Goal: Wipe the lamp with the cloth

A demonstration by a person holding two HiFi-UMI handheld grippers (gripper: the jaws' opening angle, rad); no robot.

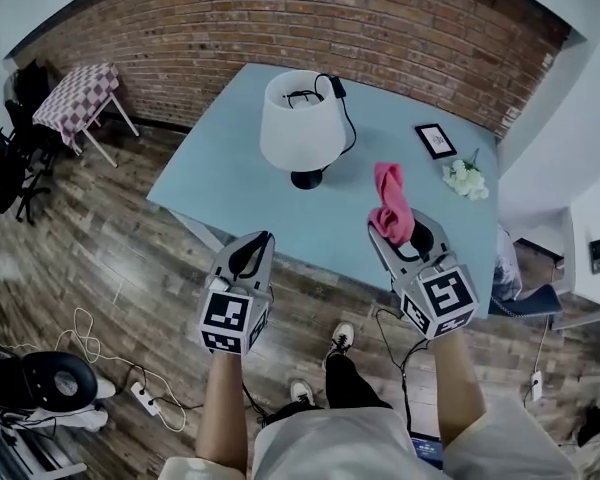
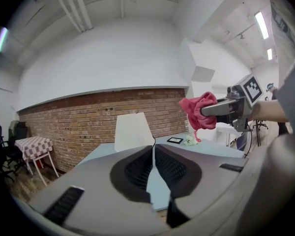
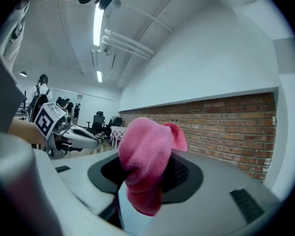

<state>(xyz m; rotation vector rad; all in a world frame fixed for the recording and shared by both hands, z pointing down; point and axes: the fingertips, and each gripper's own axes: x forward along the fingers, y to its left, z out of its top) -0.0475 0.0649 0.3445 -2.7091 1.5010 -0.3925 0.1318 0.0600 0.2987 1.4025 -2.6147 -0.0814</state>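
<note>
Pink cloth (image 3: pixel 145 163) is pinched between the jaws of the right gripper (image 1: pixel 402 236), bunched into a lump that stands up over the jaw tips and sags below them. It is held in the air over the near right part of the pale blue table (image 1: pixel 230 183), right of the lamp (image 1: pixel 298 123) and well apart from it. The lamp stands upright toward the far left of the table, with a white shade, a dark base and a black cord (image 1: pixel 346 118) that runs from the top of the shade down its right side. The left gripper (image 2: pixel 152 151) is at the near edge of the table, left of the right one, and points toward the lamp; its jaws are pressed together with nothing between them. At the far right of the table lie a small dark frame (image 1: pixel 436 140) and, nearer, a bunch of white flowers (image 1: pixel 466 179). A brick wall (image 1: pixel 380 18) runs behind the table.
</note>
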